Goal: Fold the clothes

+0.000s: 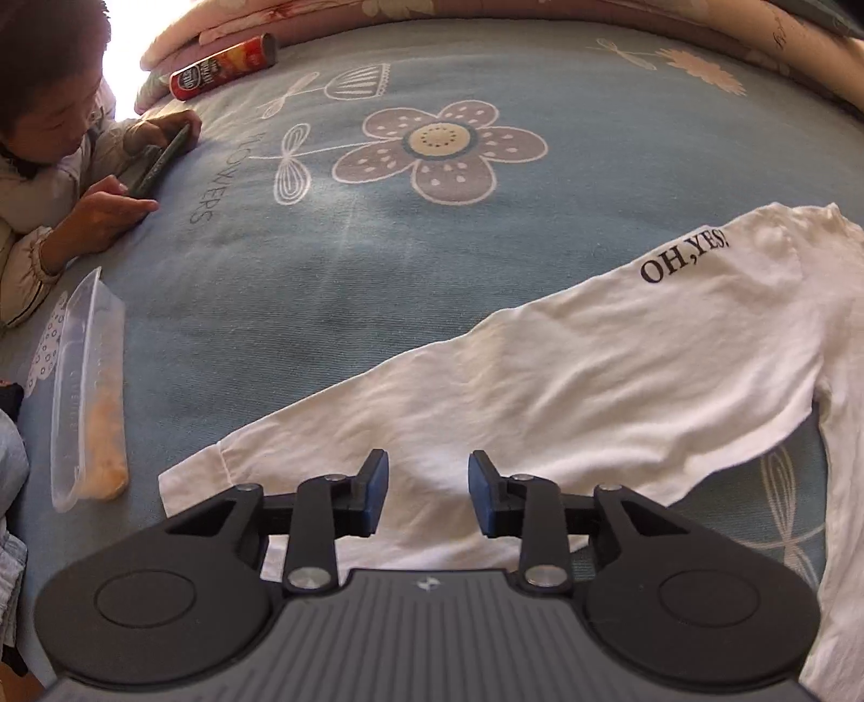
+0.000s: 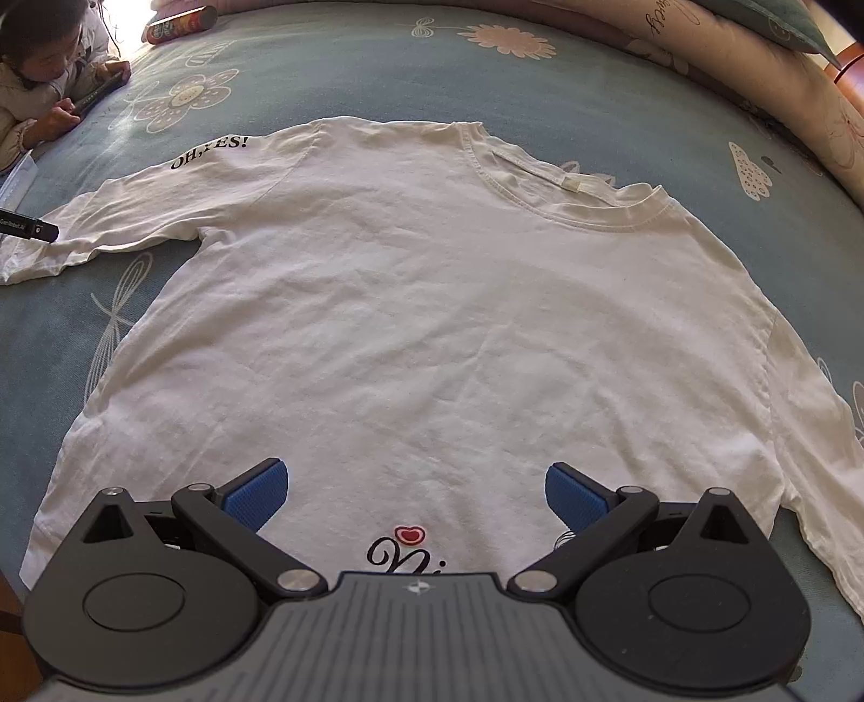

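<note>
Blue-padded left gripper (image 1: 428,488) is hanging over the long sleeve (image 1: 486,389) of a white cotton long-sleeved shirt (image 2: 421,302), fingers parted with a moderate gap and nothing between them. Sleeve is lying stretched flat, cuff end to the gripper's left, black "OH,YES!" lettering (image 1: 684,260) sitting near the shoulder.

Right gripper (image 2: 416,494) is hovering above the shirt's lower front, fingers spread wide and holding nothing. Just below it, a red heart and black script print (image 2: 406,551) is showing on the fabric.

Shirt is lying face up and spread out on a blue-grey bedsheet with flower print (image 1: 335,259), round neckline (image 2: 561,186) pointing away from the right camera, both sleeves extended sideways.

Off to the left, a clear plastic container (image 1: 86,394) with something orange inside is resting on the sheet. A red cylindrical snack can (image 1: 224,66) is lying on its side near the pink floral quilt (image 1: 378,13). A child in a pale jacket (image 1: 48,178) is leaning on the bed, holding a dark phone (image 1: 162,159).
</note>
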A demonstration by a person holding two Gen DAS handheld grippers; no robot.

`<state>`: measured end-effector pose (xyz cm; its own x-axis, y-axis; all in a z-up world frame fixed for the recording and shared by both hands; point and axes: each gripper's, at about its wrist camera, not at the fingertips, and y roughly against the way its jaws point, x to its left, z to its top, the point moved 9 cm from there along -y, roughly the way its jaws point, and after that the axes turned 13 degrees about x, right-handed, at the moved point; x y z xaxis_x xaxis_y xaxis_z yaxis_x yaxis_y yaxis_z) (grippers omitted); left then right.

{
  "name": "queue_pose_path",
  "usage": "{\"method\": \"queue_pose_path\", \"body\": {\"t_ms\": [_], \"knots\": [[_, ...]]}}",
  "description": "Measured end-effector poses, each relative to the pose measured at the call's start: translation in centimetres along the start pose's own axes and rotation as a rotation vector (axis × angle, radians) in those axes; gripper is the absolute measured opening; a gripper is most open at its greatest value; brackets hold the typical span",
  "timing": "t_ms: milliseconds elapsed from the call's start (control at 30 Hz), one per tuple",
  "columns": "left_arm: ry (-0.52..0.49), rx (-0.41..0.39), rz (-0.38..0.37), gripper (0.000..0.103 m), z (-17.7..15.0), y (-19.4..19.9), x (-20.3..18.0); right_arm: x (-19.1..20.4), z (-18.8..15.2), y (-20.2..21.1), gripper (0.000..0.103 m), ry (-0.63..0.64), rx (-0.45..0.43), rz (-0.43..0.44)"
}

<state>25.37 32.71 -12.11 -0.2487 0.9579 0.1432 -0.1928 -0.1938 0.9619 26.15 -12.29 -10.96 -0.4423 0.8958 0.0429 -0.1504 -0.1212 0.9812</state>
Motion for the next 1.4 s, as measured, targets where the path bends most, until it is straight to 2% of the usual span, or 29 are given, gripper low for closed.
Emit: {"method": "queue_pose_path", "body": {"t_ms": [167,233,300,400,467,533,600,667,767,900,967,1033,1133,1200,1300,1400], "knots": [[-0.002,-0.001,0.005,0.04,-0.7,-0.8,-2.3,-0.2,-0.7,-0.2,0.103,0.019,0.004,0.039],[0.034,0.02,0.039,0.044,-1.4,-1.8,-1.9,-0.6,-0.9,0.0,0.103,0.055,-0.002,0.032],[0.126,0.022,0.033,0.053,-2.6,-1.9,-0.5,-1.3,-1.1,0.3,0.103,0.076,-0.008,0.02],[0.218,0.071,0.076,0.069,-4.5,-1.7,2.2,-2.9,-1.2,0.2,0.103,0.059,-0.008,0.019],[0.245,0.091,0.087,0.068,-4.7,-1.3,3.1,-3.8,-1.2,0.1,0.103,0.032,-0.007,0.019],[0.245,0.07,0.108,0.061,-3.8,-0.4,3.1,-4.2,-1.3,0.0,0.103,0.007,-0.005,0.018],[0.222,0.008,0.074,0.065,-2.3,0.6,2.3,-4.0,-1.5,-0.1,0.103,-0.01,0.003,0.023],[0.168,-0.025,0.052,0.066,-0.8,0.6,1.2,-3.1,-1.6,-0.3,0.103,-0.012,0.013,0.027],[0.072,-0.014,0.053,0.066,0.7,-1.4,0.3,-0.9,-1.4,0.0,0.103,0.007,0.011,0.018],[0.098,-0.004,-0.019,0.068,0.1,-2.8,1.6,1.7,-0.6,0.6,0.103,0.0,0.009,0.004],[0.113,0.008,-0.03,0.069,-0.9,-3.0,3.2,2.9,-0.2,0.6,0.103,-0.014,0.016,-0.008],[0.128,0.022,-0.038,0.076,-2.2,-3.2,5.4,4.2,0.4,0.4,0.103,-0.029,0.024,-0.016],[0.15,0.052,-0.038,0.075,-3.4,-3.2,8.0,6.4,1.7,0.2,0.103,-0.031,0.025,-0.021],[0.144,0.066,-0.029,0.07,-3.9,-3.0,9.1,8.3,3.1,0.3,0.103,-0.009,0.013,-0.023],[0.06,-0.007,-0.077,0.071,-2.9,-1.6,7.9,11.2,5.3,0.4,0.103,0.03,-0.01,-0.025],[-0.036,-0.08,-0.138,0.074,-1.4,-1.0,5.8,14.5,9.1,0.8,0.103,0.092,-0.073,-0.017]]}}
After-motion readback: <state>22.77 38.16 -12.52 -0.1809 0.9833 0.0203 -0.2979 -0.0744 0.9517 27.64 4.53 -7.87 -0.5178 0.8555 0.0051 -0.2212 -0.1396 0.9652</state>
